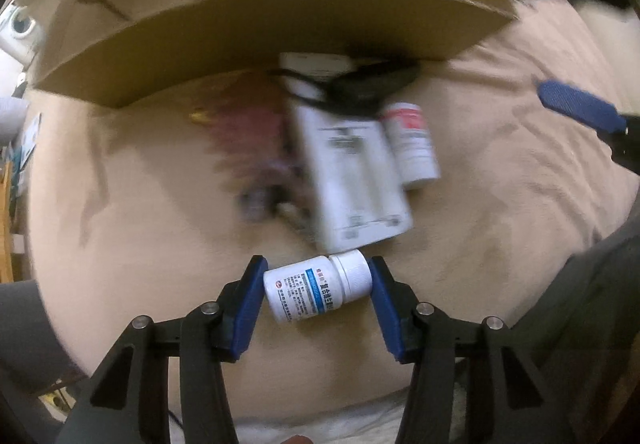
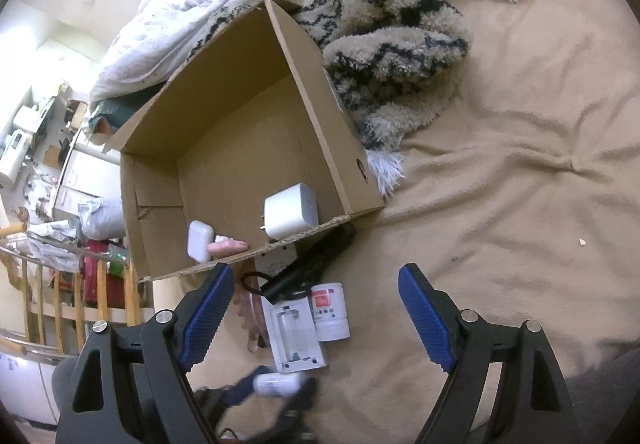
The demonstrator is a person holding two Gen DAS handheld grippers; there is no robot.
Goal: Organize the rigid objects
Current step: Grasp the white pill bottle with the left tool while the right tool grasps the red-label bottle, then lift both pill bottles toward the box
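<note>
Lying crosswise between the left tool's (image 1: 318, 294) pads, the white bottle (image 1: 316, 290) is clamped; right tool (image 2: 316, 320) gapes empty.

- In your cardboard box (image 2: 312, 92) the charger (image 2: 290, 210) sits right of the earbud case (image 2: 199, 240), both against its near wall.
- Before that wall lie the battery holder (image 2: 296, 336) and, touching its right side, a bottle (image 2: 330, 310).
- The patterned blanket (image 2: 384, 24) lies behind the box, to its right.

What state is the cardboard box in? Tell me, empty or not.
Not empty. The right wrist view shows the cardboard box open-topped, holding a white charger, a white earbud case and a pink item near its front wall.
</note>
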